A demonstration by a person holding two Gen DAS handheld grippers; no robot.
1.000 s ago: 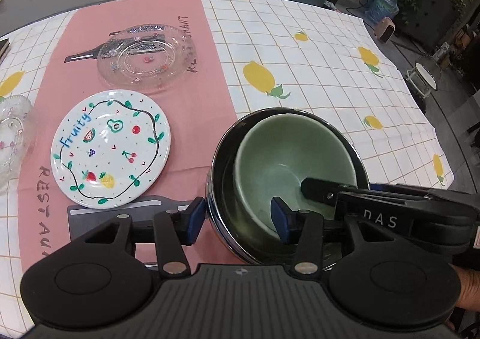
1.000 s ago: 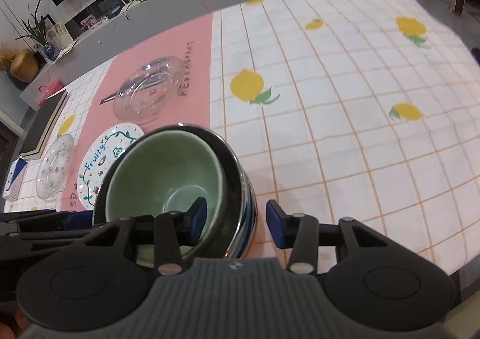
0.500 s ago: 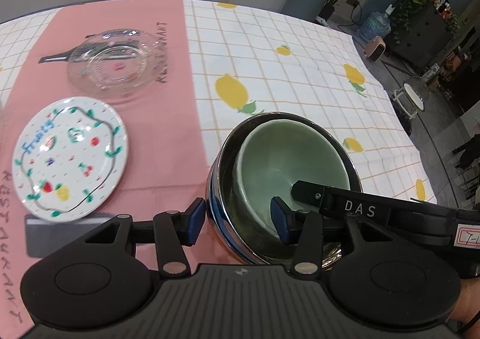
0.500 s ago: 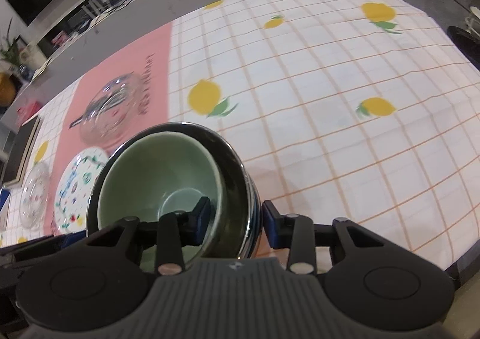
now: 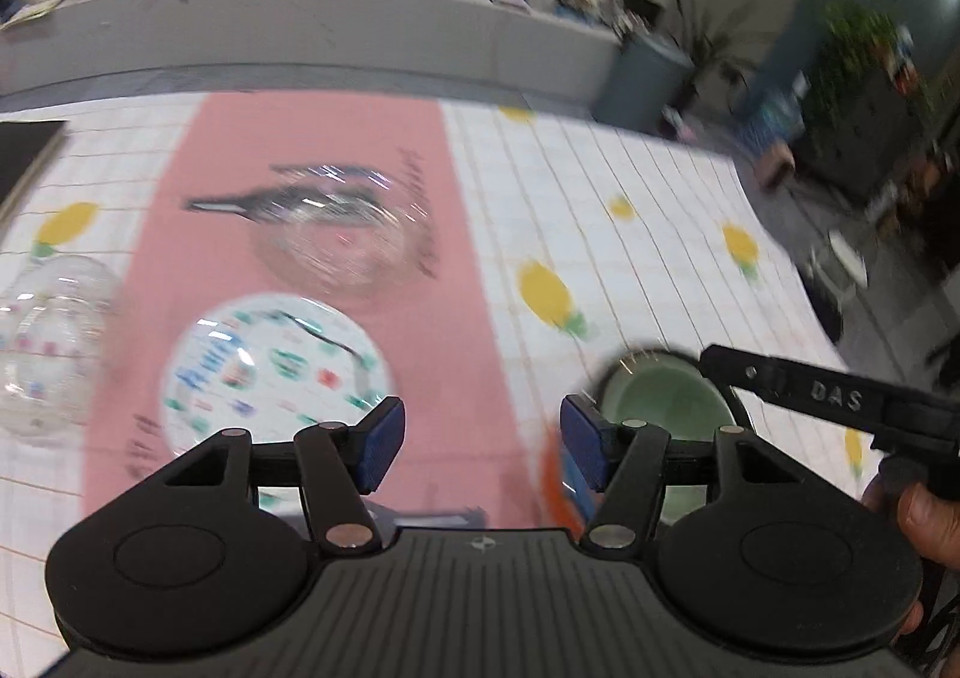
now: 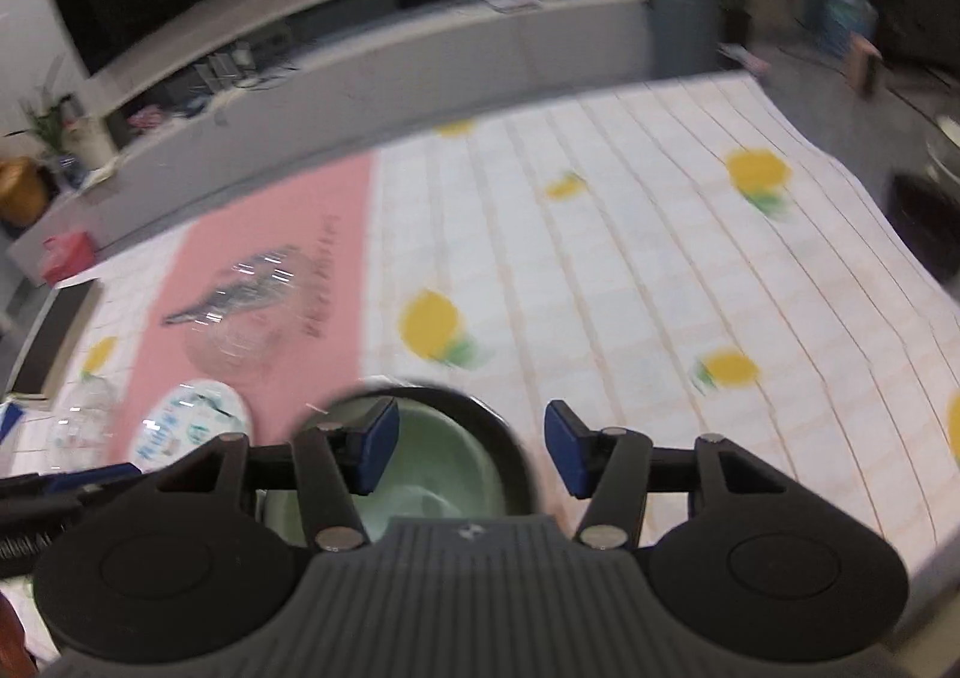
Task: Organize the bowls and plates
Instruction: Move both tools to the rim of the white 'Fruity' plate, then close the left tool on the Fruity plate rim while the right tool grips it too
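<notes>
Both grippers, left gripper (image 5: 477,447) and right gripper (image 6: 471,453), are lifting off the nested green bowl (image 6: 432,462), jaws opening empty; keep clearing the rim straight up.

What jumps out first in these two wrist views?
The green bowl nested inside a dark metal bowl, sitting near the table's front edge below both grippers. The left gripper and right gripper are opening, neither gripping it. Further left on the pink runner lie a fruit-painted plate and a clear glass plate.
</notes>
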